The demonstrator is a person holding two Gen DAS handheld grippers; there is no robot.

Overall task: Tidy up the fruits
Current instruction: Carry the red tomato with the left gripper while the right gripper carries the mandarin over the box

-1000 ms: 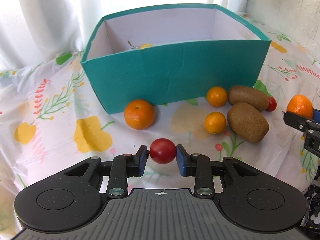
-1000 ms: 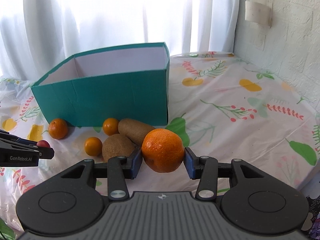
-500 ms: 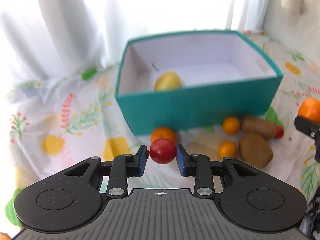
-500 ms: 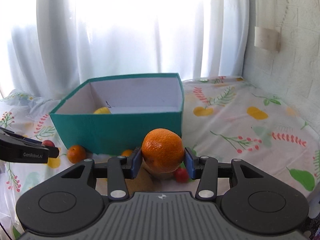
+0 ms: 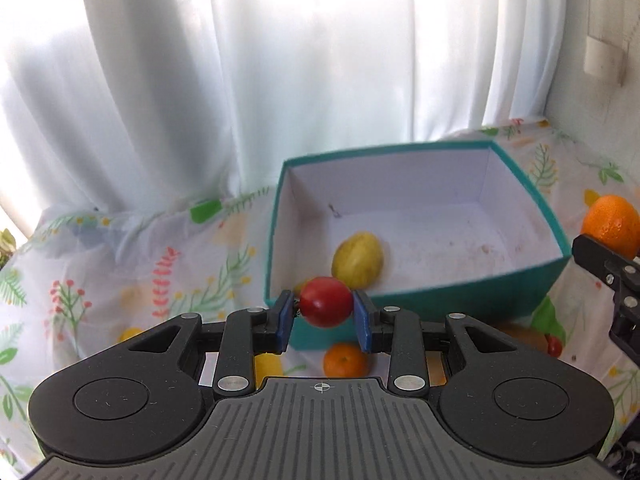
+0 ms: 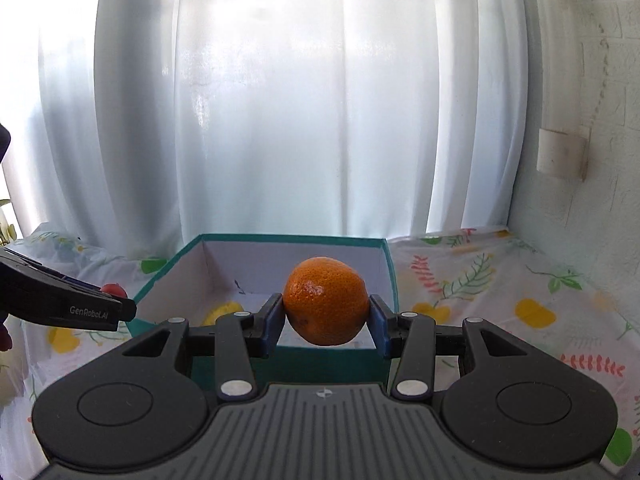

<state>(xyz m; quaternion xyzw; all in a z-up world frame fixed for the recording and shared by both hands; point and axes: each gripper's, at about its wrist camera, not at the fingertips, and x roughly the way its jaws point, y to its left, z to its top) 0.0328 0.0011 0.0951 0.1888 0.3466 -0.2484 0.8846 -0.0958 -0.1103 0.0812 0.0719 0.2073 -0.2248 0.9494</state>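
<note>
My left gripper [image 5: 325, 314] is shut on a small red tomato [image 5: 326, 307], held in the air over the near left corner of the teal box [image 5: 472, 296]. A yellow fruit [image 5: 357, 258] lies inside the box on its white floor. My right gripper [image 6: 327, 320] is shut on a large orange [image 6: 326, 306], raised in front of the box [image 6: 384, 264]. In the left wrist view the orange [image 5: 611, 226] and a right gripper finger show at the right edge. The left gripper's finger [image 6: 64, 306] and the tomato [image 6: 113, 290] appear at the left of the right wrist view.
On the flowered tablecloth [image 5: 120, 272] in front of the box lie a small orange [image 5: 346, 360] and another red tomato [image 5: 554, 346]. White curtains [image 6: 280, 120] hang behind the table. A white brick wall [image 6: 600, 160] borders the right side.
Both grippers have risen with their fruit. The box now appears lower in both views and its inside shows; the kiwis and small oranges on the cloth have mostly dropped behind the grippers.
</note>
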